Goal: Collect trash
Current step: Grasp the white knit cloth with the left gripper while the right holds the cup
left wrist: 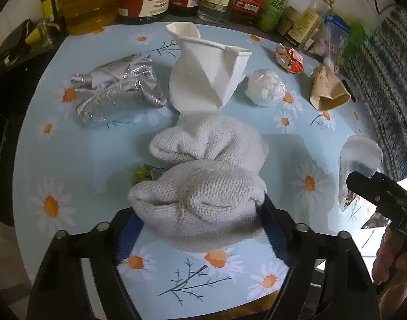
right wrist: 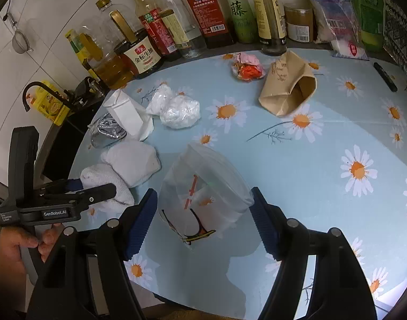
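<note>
Looking down the left wrist cam first: the left gripper [left wrist: 200, 213] has its fingers about halfway apart with the white knitted cloth [left wrist: 203, 176] bunched between them, both pads pressed into its sides, so it's got hold of it. Past the cloth sit a crushed white paper cup [left wrist: 208, 74], a crumpled foil pack [left wrist: 118, 88], a white plastic wad [left wrist: 266, 86], a brown paper cup [left wrist: 328, 90] on its side and a red wrapper ball [left wrist: 288, 58], all on the daisy tablecloth [left wrist: 70, 160].

Right wrist cam: the right gripper [right wrist: 203, 213] is also roughly half open, clamped on a clear plastic cup [right wrist: 203, 194] by its sides, tilted. The left gripper shows at the far left, on the cloth.
</note>
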Tool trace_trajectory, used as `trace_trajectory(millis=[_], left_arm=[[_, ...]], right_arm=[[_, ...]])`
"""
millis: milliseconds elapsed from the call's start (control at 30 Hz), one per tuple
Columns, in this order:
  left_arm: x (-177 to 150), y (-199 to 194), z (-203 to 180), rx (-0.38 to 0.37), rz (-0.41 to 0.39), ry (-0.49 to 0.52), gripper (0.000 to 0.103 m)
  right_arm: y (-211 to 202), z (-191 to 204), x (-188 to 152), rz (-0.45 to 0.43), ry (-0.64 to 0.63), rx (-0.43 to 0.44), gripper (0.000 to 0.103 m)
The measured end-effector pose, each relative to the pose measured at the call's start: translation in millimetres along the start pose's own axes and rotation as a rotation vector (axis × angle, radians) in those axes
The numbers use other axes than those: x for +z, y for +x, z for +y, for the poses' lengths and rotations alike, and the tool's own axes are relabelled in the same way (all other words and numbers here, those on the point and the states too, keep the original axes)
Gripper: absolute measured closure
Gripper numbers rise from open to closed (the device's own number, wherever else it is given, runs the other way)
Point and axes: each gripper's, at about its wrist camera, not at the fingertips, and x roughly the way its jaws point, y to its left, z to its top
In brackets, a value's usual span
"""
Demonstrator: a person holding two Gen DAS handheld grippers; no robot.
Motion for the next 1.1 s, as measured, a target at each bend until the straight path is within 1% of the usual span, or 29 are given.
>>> trace_trajectory(millis=[200, 433, 500, 700, 933, 1100], left_arm=[[-3, -5, -1, 0.004, -0.014, 0.012, 0.046], [-8, -10, -1, -0.004, -0.026, 0.007, 0.053], [-10, -13, -2, -0.003, -0.031, 0.013, 0.058], [-20, -27, 4, -0.003, -0.058, 0.000, 0.062], [-33, -48, 7, -0.013, -0.093, 0.001, 0.062], [-47, -66, 12, -0.031, -0.122, -0.004, 0.062]], right_arm=[[2, 4, -1, 0.004, -0.010, 0.015, 0.033], [-1, 10, -2, -0.003, -0.029, 0.019, 0.033], [-2, 11, -4, -0.005, -0.027, 0.022, 0.033], [-7, 22, -8, -0.014, -0.046, 0.027, 0.033], [-14, 43, -14, -0.023, -0.080, 0.031, 0.033], [-18, 59, -24, -0.026, -0.104, 0.033, 0.033]])
